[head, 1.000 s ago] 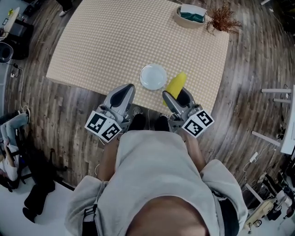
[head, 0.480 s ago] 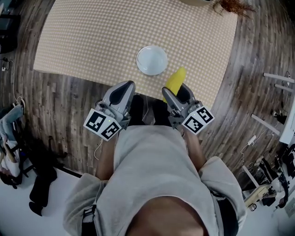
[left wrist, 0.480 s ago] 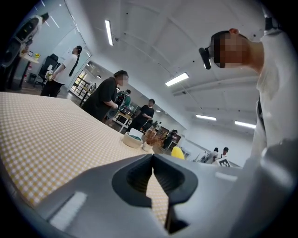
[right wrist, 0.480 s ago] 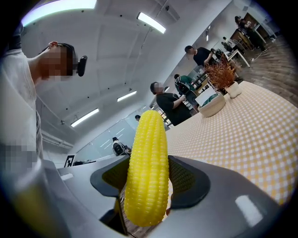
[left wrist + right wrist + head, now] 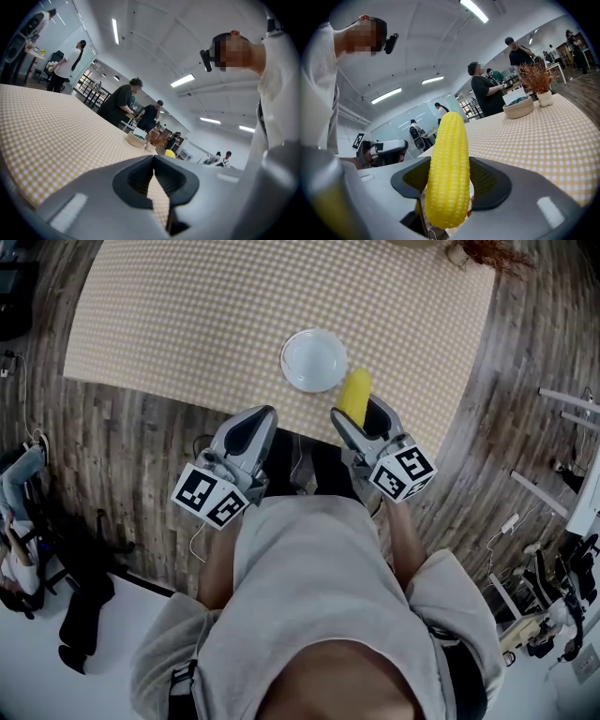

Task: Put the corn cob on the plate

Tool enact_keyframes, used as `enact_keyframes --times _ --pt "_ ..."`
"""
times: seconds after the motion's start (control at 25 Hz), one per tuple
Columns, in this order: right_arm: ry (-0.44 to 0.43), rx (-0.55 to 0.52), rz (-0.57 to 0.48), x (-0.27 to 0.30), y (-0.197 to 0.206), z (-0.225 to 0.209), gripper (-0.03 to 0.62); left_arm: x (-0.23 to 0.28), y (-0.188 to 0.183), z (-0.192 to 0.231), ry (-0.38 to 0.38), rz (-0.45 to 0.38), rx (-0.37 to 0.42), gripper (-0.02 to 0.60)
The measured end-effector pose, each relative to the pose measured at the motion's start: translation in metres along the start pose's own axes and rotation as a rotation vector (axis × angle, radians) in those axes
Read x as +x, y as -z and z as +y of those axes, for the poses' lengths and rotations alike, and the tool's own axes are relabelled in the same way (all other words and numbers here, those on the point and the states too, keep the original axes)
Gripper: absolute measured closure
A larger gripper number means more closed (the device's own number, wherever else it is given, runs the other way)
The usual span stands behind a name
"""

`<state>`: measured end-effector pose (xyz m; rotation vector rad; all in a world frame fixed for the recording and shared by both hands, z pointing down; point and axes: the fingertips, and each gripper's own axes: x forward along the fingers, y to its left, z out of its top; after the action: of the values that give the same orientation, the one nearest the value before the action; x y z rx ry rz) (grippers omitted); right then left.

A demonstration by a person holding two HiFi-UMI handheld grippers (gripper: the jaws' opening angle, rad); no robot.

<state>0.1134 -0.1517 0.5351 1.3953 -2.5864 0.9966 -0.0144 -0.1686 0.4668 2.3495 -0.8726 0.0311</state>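
surface: table under beige-and-white checked cloth (image 5: 187,324) | near front edge: round white plate (image 5: 314,360) | far end: round beige bowl (image 5: 518,108) just beside reddish dried plant in white pot (image 5: 543,97)

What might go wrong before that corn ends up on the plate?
The right tongs grip the corn cob near one end, so it might pivot or slip out. The plate is small and sits near the edge of the table; the round cob may roll off it, perhaps onto the floor.
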Motion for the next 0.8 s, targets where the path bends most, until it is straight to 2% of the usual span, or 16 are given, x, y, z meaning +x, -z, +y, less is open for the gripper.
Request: enact_keyframes --times 0.28,0.52,0.8 --pt "0.044 -0.129 0.090 0.029 0.011 -0.011 0.335 -0.005 -0.002 0.008 -0.015 -0.008 -0.013 0.574" --pt "0.131 -0.354 0.263 0.057 0.025 -0.031 0.335 -0.008 -0.007 0.020 -0.031 -0.017 -0.026 0.574" --pt "0.186 -0.523 0.412 0.082 0.046 -0.047 0.335 -0.014 -0.005 0.034 -0.059 -0.027 -0.048 0.574"
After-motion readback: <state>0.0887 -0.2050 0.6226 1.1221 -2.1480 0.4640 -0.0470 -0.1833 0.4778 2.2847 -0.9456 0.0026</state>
